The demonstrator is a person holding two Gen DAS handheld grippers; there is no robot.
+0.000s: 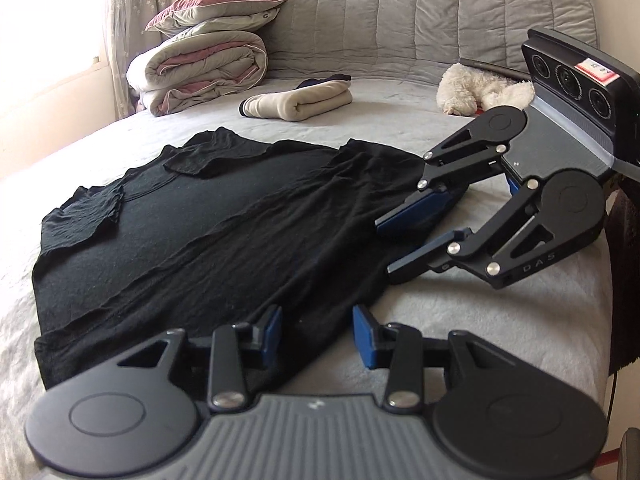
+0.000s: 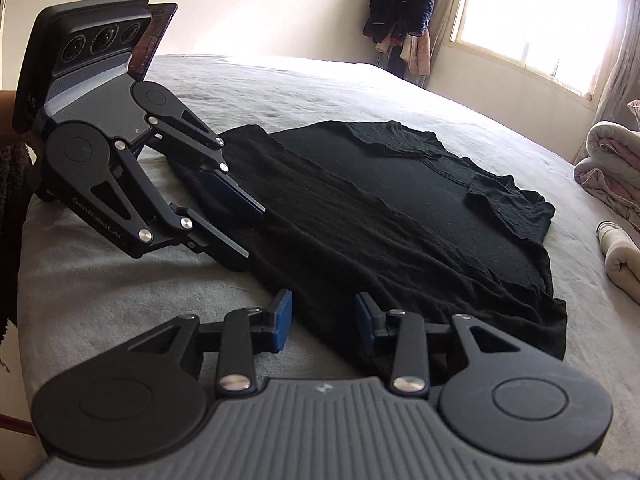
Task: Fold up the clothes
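Left gripper [image 1: 316, 336] fingers parted over the near hem of the black shirt [image 1: 208, 216], nothing pinched. Right gripper [image 2: 323, 326] spread too, straddling the hem's edge. Beyond the fingertips, folded beige garment [image 1: 298, 102] on grey bed [image 1: 500, 312].

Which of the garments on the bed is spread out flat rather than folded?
The black shirt, spread flat with sleeves turned in; the cream garment behind it is already folded.

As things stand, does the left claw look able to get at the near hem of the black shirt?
Probably yes. The left claw sits open right at the near hem of the black knit shirt spread on the grey bedspread. Nothing lies between, and the right claw works further along the hem.
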